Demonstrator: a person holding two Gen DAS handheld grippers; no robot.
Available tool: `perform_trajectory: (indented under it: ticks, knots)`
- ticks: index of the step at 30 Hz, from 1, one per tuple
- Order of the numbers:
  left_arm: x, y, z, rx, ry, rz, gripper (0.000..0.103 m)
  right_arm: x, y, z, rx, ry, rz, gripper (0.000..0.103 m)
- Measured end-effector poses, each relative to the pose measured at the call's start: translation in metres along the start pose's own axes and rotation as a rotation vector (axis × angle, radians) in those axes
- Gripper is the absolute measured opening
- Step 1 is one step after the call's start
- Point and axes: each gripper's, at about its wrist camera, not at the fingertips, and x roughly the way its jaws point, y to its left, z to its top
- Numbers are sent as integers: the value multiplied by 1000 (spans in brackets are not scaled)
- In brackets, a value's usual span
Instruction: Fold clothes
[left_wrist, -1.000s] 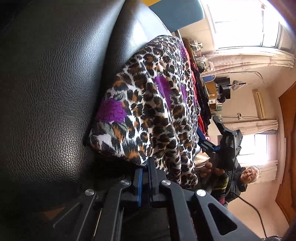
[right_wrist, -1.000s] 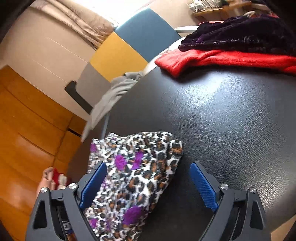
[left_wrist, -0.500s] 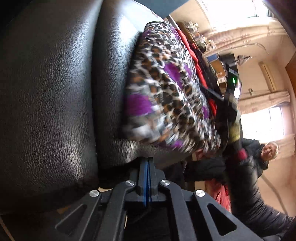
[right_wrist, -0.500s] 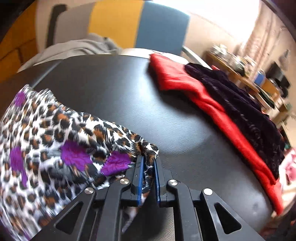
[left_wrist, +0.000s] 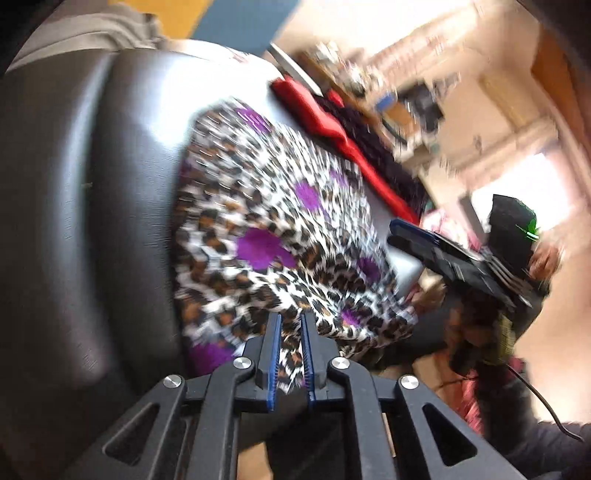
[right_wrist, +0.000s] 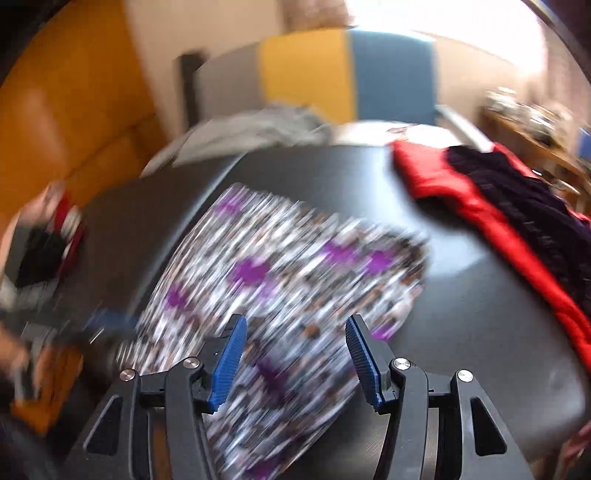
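Leopard-print garment on black leather seat: thin, limp, light, we judge. Left gripper fingers clenched on hem; right gripper released. We'd pinch corners.

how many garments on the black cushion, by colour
leopard print with purple spots: 1, left gripper shut on its edge, right gripper open over it
red: 1
dark purple-black: 1, lying on the red one
grey: 1, at the far edge of the cushion
total: 4
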Motion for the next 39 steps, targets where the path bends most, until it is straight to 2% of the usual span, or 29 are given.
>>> perform_trajectory:
  ticks: [1,3,5,7,9,12,14,17,18,20,22,24,26,30,31,32,34,35,36,39]
  knots:
    - [6,-3,-7,41,29,22,10,7,11,-14,-45,66,-3,57]
    - [14,-8,-19,109,80,52,9,19,22,-47,-116,168,-81,58]
    - [10,3,-29,63,107,11,2,17,12,-71,-104,132,-62,68]
    - [6,13,-40,29,111,-19,1,10,4,-83,-114,75,-20,69]
    - [1,14,-49,35,105,-17,1,11,5,-84,-129,66,-20,72]
    - [-3,6,-48,67,99,-12,3,15,9,-75,-154,127,-56,83]
    - [-17,0,-41,99,47,-12,9,11,5,-66,-129,178,-90,87]
    - [-36,2,-16,97,-60,-11,15,-14,2,-45,-84,100,-117,88]
    - [-41,5,-6,89,-91,-9,16,-22,1,-35,-49,52,-92,89]
    - [-44,5,18,80,-145,2,18,-32,3,-15,15,-44,-40,99]
    - [-44,4,44,80,-201,21,20,-26,15,-2,33,-90,-24,100]
    - [-38,2,69,93,-227,84,24,-12,29,7,42,-102,-20,100]
    - [-24,-3,88,109,-220,140,24,13,29,5,75,-86,-13,102]
    - [28,-1,105,139,-148,332,24,59,18,-22,123,-15,-79,103]
    - [36,2,102,139,-162,354,24,58,22,-34,66,-84,-99,103]
    - [44,5,99,139,-177,375,24,56,22,-41,46,-114,-99,103]
    - [52,0,93,172,-205,438,24,54,23,-54,11,-167,-97,103]
    - [56,-8,90,201,-220,490,25,53,23,-53,17,-160,-93,103]
    - [58,-12,88,211,-230,518,25,54,23,-53,13,-155,-95,103]
    - [55,-10,90,168,-247,499,24,55,23,-52,5,-143,-94,103]
